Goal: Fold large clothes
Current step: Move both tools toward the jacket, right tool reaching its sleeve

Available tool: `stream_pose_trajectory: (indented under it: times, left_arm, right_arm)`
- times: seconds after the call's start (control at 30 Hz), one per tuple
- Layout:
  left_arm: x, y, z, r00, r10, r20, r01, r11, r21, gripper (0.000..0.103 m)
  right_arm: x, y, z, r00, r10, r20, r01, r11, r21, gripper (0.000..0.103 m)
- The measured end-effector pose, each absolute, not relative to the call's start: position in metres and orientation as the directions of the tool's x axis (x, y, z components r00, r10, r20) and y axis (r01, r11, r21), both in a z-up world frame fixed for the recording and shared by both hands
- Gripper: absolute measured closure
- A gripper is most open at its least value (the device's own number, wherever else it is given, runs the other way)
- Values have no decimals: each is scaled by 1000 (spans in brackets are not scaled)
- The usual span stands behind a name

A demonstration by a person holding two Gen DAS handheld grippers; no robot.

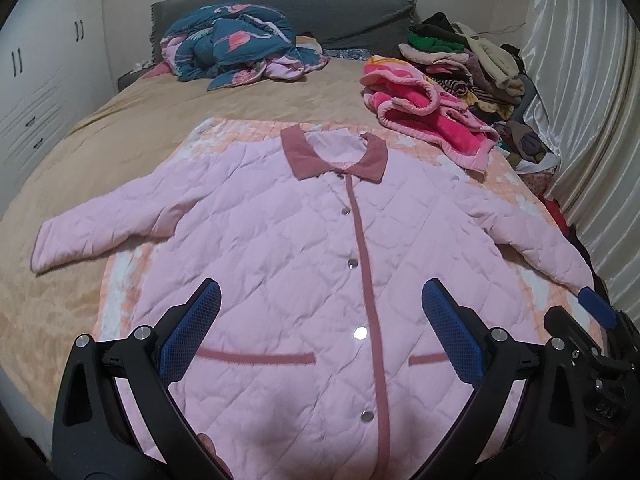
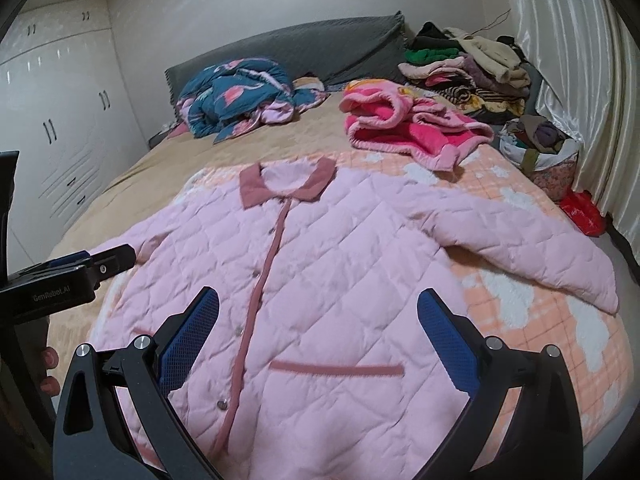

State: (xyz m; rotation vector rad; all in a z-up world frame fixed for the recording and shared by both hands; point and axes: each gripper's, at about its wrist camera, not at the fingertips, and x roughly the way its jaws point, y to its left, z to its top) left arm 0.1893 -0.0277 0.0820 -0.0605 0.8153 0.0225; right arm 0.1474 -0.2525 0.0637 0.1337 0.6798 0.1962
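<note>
Pink quilted jacket (image 1: pixel 304 248) spread flat, front up and buttoned, on the bed (image 1: pixel 132 120), sleeves out to both sides. Left gripper (image 1: pixel 320 336) and right gripper (image 2: pixel 318 336) above its lower half, both wide open, holding nothing.

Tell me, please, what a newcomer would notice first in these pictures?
First, the pink quilted jacket, spread flat and buttoned on the bed. Next, both open grippers, left and right, above its lower half. Behind lie a bright pink fleece garment and a blue quilt.
</note>
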Motion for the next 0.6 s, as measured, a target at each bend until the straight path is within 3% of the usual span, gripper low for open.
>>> stream_pose_trajectory:
  times: [0.6]
  left_arm:
    - [260, -80, 89, 691, -52, -721, 32, 999, -42, 9]
  right_arm:
    - [197, -339, 64, 794, 53, -606, 81, 978, 191, 4]
